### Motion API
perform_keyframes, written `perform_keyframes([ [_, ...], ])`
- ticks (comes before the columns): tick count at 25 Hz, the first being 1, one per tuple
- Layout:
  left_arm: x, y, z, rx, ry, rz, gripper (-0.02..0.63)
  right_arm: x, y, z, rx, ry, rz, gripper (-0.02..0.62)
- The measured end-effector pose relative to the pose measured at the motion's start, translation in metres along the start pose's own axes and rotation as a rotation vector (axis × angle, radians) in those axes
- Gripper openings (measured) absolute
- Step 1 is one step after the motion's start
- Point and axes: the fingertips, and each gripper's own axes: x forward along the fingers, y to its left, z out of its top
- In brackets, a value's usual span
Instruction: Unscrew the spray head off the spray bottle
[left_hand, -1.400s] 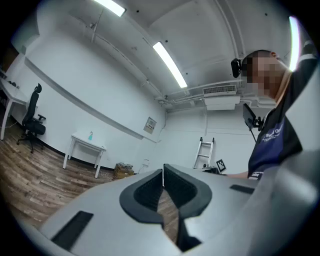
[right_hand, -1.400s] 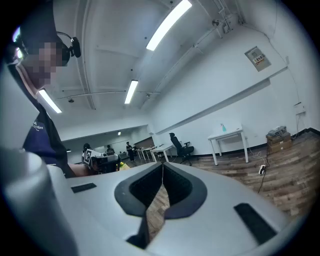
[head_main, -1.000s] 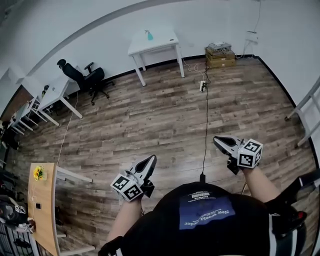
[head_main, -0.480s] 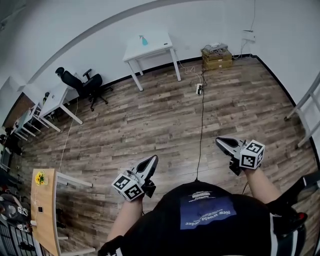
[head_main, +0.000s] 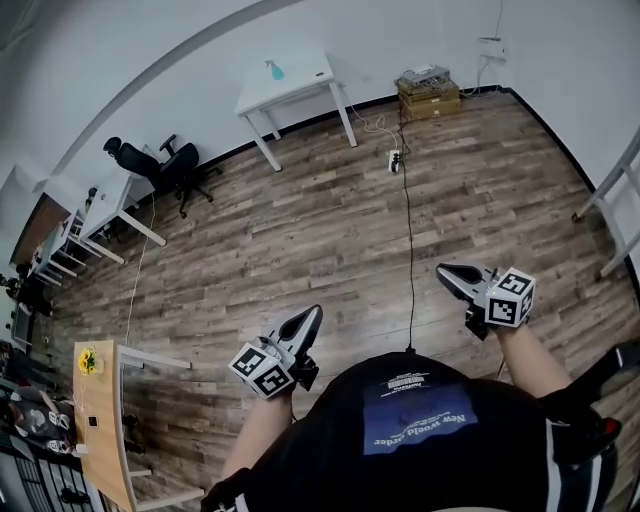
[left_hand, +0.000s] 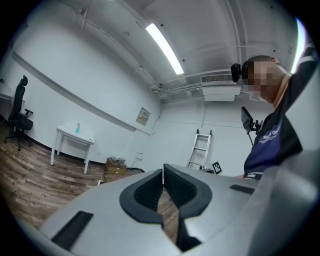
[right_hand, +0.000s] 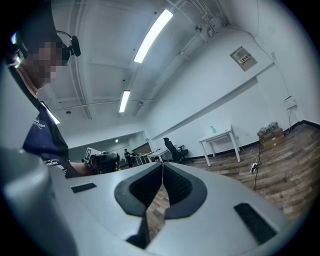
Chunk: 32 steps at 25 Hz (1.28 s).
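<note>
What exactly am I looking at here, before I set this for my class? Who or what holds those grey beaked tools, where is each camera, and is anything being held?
No robot here: a person on a wooden floor holds one tool in each hand. The left gripper and right gripper each have two fingers and a marker cube. The head view comes from a camera on the person's head, looking down. The other two views come from cameras riding on each gripper, looking along its fingers. Both pairs of fingers are shut, with nothing between them. The spray bottle stands on a white table by the far wall, well away from both grippers, so the unscrewing has not begun.
</note>
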Motion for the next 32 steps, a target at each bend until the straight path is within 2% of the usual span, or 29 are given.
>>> perform_keyframes([
  [4, -0.004, 0.016, 0.0, -0.011, 0.003, 0.0, 0.011, 0.019, -0.005, -0.001, 0.009, 0.008, 0.003, -0.002],
  [8, -0.014, 0.052, 0.007, -0.044, -0.01, -0.001, 0.011, 0.055, -0.004, -0.001, 0.007, 0.026, 0.0, -0.002],
  [13, -0.025, 0.115, 0.023, -0.06, -0.028, -0.044, 0.011, 0.119, -0.002, 0.002, 0.009, 0.032, -0.032, -0.002],
  [23, -0.071, 0.236, 0.075, -0.049, -0.052, -0.105, 0.011, 0.261, 0.033, 0.01, -0.012, 0.046, -0.032, -0.002],
  [32, -0.093, 0.308, 0.077, -0.081, -0.078, -0.066, 0.011, 0.337, 0.03, 0.013, -0.038, 0.112, -0.004, -0.002],
])
